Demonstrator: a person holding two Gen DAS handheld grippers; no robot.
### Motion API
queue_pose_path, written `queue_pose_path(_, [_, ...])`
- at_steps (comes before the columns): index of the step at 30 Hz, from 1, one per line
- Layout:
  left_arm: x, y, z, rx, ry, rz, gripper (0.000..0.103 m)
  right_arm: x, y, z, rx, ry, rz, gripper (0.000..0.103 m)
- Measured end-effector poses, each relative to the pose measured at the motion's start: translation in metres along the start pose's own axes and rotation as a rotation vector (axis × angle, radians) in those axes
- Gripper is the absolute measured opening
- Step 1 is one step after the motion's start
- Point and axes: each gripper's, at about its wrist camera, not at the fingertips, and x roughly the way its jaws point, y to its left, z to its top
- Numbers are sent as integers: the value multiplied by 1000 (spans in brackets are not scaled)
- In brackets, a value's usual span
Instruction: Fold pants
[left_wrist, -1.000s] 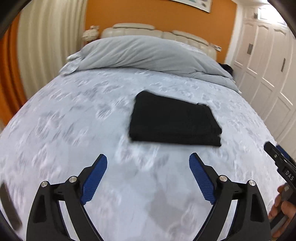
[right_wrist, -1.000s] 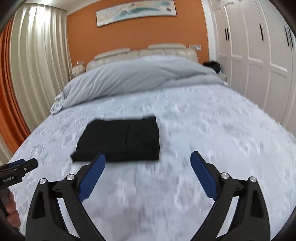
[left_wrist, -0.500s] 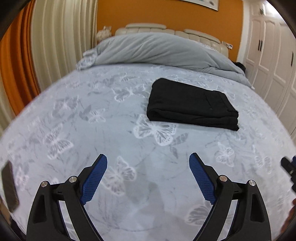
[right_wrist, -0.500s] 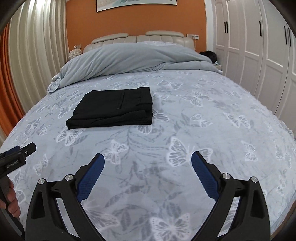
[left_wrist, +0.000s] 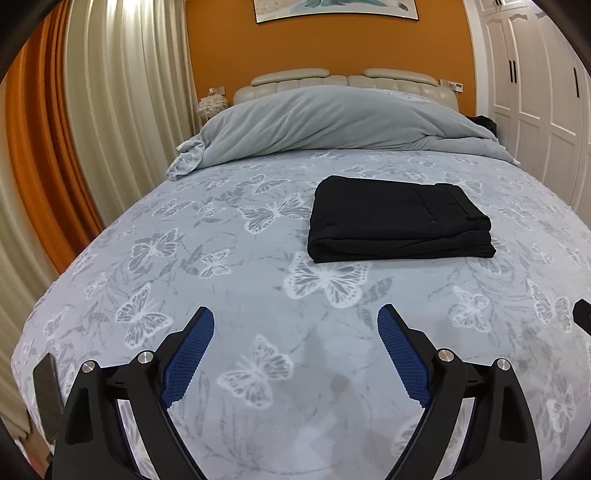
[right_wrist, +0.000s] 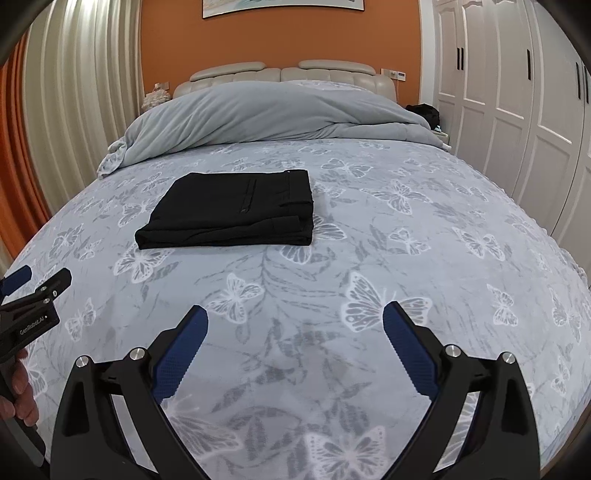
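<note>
While spread wide and gripping nothing, hovering over the bed (left_wrist: 258, 302): left gripper (left_wrist: 295, 325), right gripper (right_wrist: 295, 321). Ahead of both jaws, well apart: folded pants (left_wrist: 399, 221).

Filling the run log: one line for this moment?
pants: folded on bed | left claw: open, empty | right claw: open, empty

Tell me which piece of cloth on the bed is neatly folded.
The black pants, a flat rectangular stack mid-bed. The grey duvet is only bunched loosely against the headboard.
</note>
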Motion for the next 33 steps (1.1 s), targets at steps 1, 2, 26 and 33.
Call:
queue_pose_path(1, [0, 0, 0, -5, 4, 0, 88, 0, 2, 0, -3, -2, 0, 94])
queue_pose_path(2, [0, 0, 0, -9, 6, -2, 88, -1, 4, -1, -6, -3, -1, 94])
queue_pose_path(26, [5, -4, -4, -63, 69, -84, 87, 0, 14, -3, -41, 2, 8, 94])
queue_pose_path(33, [5, -3, -6, -87, 62, -94, 87, 2, 14, -5, -26, 11, 16, 94])
